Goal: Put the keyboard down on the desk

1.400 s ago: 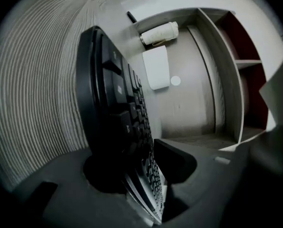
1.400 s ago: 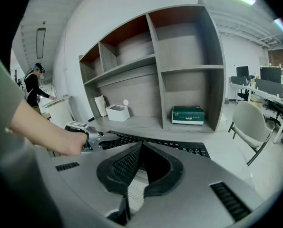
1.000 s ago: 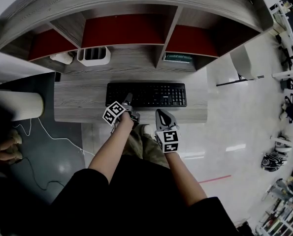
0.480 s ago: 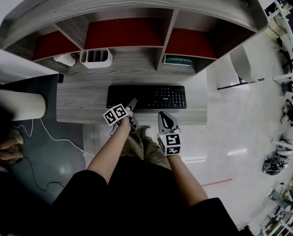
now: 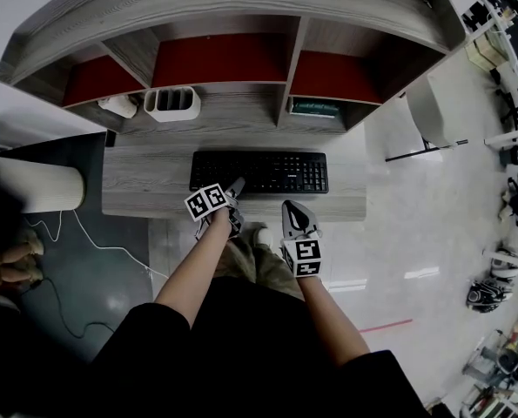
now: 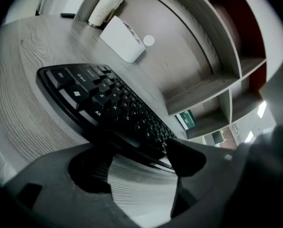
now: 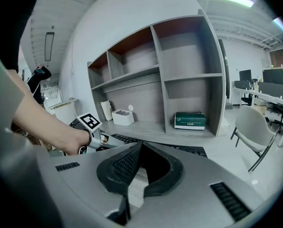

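The black keyboard (image 5: 259,171) lies flat on the grey wood desk (image 5: 145,181), parallel to its front edge. My left gripper (image 5: 233,192) is at the keyboard's near edge, left of its middle. In the left gripper view the jaws (image 6: 139,163) are opening wide; the keyboard (image 6: 108,108) sits just past the fingertips (image 6: 186,156), and the pads do not press on it. My right gripper (image 5: 295,219) hangs in front of the desk edge, its tips together with nothing in them. The right gripper view shows the keyboard's far end (image 7: 189,150) and the left gripper's marker cube (image 7: 90,121).
A white slotted organiser (image 5: 171,103) and a white roll (image 5: 117,105) stand at the desk's back left under the shelf unit. A green box (image 5: 315,106) lies in a lower cubby. A white chair (image 5: 433,111) is at the right, a white cylinder (image 5: 37,185) at the left.
The left gripper has drawn back from over the keyboard's front to its near edge, and its jaws have spread. The keyboard stays on the desk. The right gripper has barely moved.
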`<state>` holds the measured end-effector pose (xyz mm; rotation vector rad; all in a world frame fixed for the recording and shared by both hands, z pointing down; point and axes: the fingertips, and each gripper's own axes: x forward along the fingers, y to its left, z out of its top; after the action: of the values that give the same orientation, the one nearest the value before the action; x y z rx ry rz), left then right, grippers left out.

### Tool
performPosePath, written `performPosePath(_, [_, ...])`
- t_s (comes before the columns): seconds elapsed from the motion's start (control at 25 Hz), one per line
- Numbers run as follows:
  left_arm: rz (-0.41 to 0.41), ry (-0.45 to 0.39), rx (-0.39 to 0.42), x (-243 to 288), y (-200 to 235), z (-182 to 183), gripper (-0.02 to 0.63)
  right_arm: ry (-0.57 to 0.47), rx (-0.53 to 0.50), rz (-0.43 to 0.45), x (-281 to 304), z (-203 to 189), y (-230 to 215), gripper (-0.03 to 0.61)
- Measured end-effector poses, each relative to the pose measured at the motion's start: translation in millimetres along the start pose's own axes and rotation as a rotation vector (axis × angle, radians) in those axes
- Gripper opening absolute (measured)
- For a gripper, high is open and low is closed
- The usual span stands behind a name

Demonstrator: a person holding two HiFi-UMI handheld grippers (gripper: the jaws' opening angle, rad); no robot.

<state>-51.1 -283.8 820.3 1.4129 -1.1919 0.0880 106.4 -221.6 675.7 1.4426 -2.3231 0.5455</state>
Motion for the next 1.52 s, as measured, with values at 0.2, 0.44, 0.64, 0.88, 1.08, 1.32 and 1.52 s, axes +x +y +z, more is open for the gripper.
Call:
performPosePath(0.2, [0.040,-0.004,0.008,-5.8,7.2,-6.0,0.354,0.001,0.004,-0.008,-0.3,-3.4,-6.1,0.012])
performPosePath(0.44, [0.039,-0.005,-0.018,-12.2,10.5,-11.5,0.354,-0.004,0.024,-0.007,-3.2,-5.3,-5.5,0.012])
performPosePath(0.64, [0.036,0.017,0.007,-22.0,15.4,-19.0,0.356,0.012,0.064,-0.009,-5.5,-15.4,-13.3,0.012])
performPosePath(0.88, [-0.080,0.024,0.041,-38.1,-9.8,-22.3,0.354,-0.037,0.088,-0.022,-15.3,11.2,-22.6,0.013])
performPosePath(1.08, [-0.171,-0.044,0.052,-70.2,-43.5,-8.6,0.354,-0.056,0.082,-0.038,-23.7,39.4,-29.1,0.012])
performPosePath(1.32, [-0.300,-0.177,-0.017,-131.1,-82.4,15.9,0.353,-0.066,0.072,-0.018,-35.3,69.0,-25.1,0.013])
performPosePath(1.52, [-0.394,-0.323,0.092,-179.7,-98.4,44.2,0.330,-0.095,0.110,0.004,-47.2,104.4,-15.6,0.014])
